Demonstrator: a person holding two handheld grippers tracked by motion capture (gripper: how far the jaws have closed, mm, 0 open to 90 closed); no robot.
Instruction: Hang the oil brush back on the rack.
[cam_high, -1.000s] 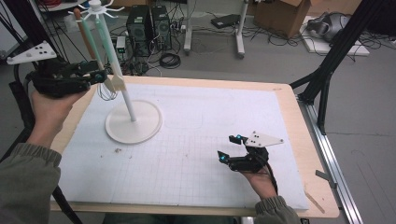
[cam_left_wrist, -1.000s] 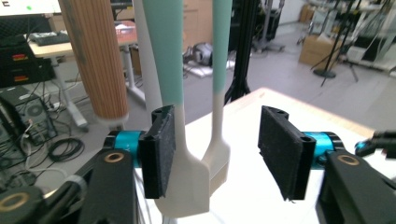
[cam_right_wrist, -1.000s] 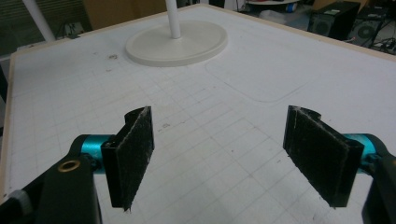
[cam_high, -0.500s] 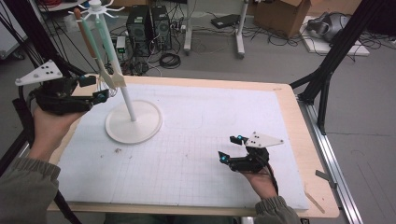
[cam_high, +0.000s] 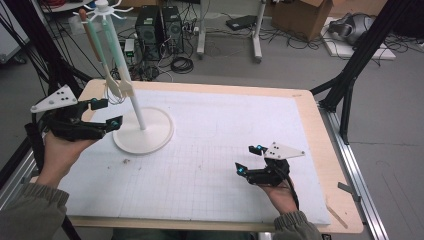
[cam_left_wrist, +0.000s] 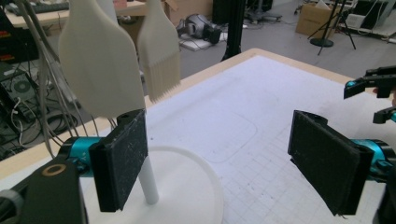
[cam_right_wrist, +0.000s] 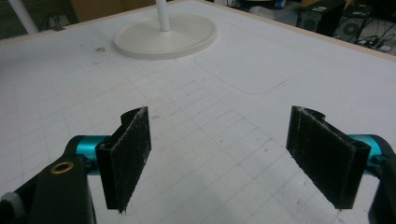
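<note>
A white stand (cam_high: 142, 134) with a round base and a thin pole rises at the mat's left. From its top hooks hang a mint-handled spatula (cam_high: 114, 55) and a brown-handled brush (cam_high: 92, 40). In the left gripper view the spatula head (cam_left_wrist: 100, 70) and brush head (cam_left_wrist: 161, 56) hang just above and beyond the jaws. My left gripper (cam_high: 109, 113) sits low beside the pole, open; its jaws have just been opening and nothing is between them. My right gripper (cam_high: 248, 159) hovers open and empty over the mat at front right, with the stand base (cam_right_wrist: 166, 37) far ahead.
A white gridded mat (cam_high: 225, 125) covers the wooden table (cam_high: 320, 150). Beyond the far edge are computer towers (cam_high: 160, 25), floor cables and a cardboard box (cam_high: 300, 15). Black tripod legs (cam_high: 350, 80) stand off the right edge.
My left hand has sunk from the height of the hanging utensil heads to beside the stand's pole, and its jaws have spread wider. The right hand has stayed put.
</note>
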